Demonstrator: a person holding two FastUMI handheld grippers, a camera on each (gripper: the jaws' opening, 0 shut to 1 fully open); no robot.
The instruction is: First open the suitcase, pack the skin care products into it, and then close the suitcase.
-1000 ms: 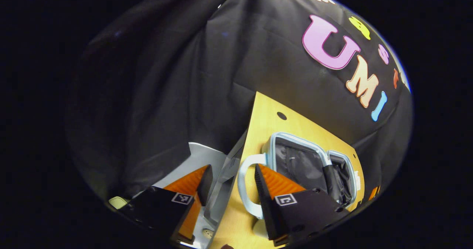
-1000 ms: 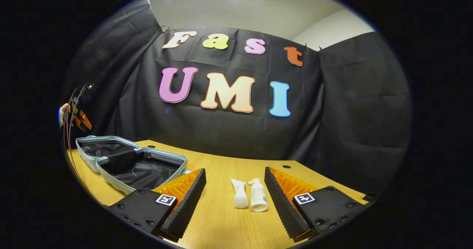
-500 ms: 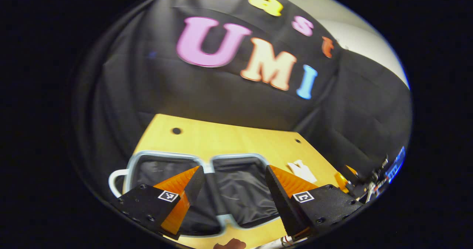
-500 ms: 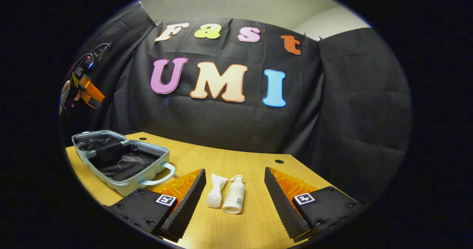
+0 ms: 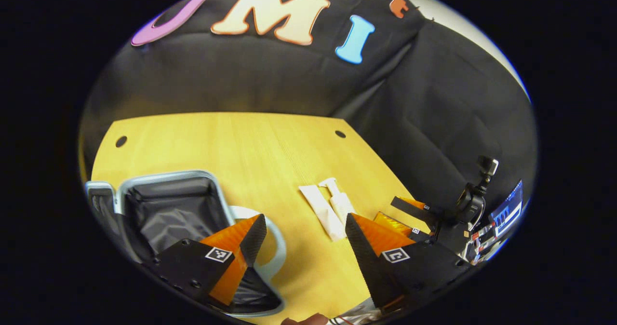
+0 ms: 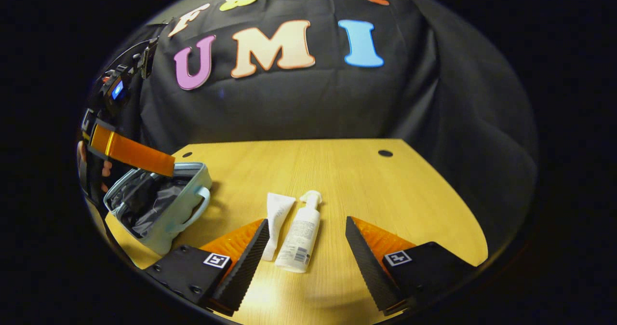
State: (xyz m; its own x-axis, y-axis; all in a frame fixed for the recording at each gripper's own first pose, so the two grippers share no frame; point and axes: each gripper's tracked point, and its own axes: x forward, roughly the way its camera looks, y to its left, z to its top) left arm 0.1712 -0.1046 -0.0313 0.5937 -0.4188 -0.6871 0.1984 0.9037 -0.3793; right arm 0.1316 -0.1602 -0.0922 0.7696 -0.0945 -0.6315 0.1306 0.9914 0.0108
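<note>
In the left gripper view my left tool is spread wide and holds nothing, above the counter. The open suitcase lies at the near left with its handle between my fingers, and the tube and pump bottle lie side by side to its right. My right tool shows at the far right.

In the right gripper view my right tool is wide and empty, with the tube and pump bottle lying touching between its fingers. The suitcase lies at the left under my left tool.
</note>
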